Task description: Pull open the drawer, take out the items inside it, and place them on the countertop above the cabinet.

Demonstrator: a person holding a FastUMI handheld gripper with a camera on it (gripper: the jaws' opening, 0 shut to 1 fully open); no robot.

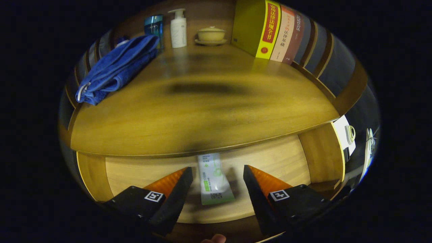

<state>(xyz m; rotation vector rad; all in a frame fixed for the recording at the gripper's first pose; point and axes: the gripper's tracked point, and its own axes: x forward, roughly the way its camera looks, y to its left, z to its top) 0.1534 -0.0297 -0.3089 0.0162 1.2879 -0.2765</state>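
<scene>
The drawer (135, 172) is already pulled open below the countertop (202, 111), so I am at the taking-out step. I go from left to right.

On the left of the countertop lies a blue towel (116, 69). Behind it stand a small blue box (154, 27) and a white pump bottle (178, 28). Next is a little yellow bowl with a lid (211, 34). On the right stand some books (276, 32). Their spines have Chinese writing, but I cannot read it well.

Down in the drawer lies a white and green tube (213, 180). It has small green print and a code square near its flat end, too small to read. Its far end is tucked under the countertop edge.

My gripper (218, 180) is wide open and holds nothing. The tube lies between the two fingers, touching neither, I think. Next I should go down a little, squeeze the tube, and lift it up to the countertop. The tube looks soft and may slip.
</scene>
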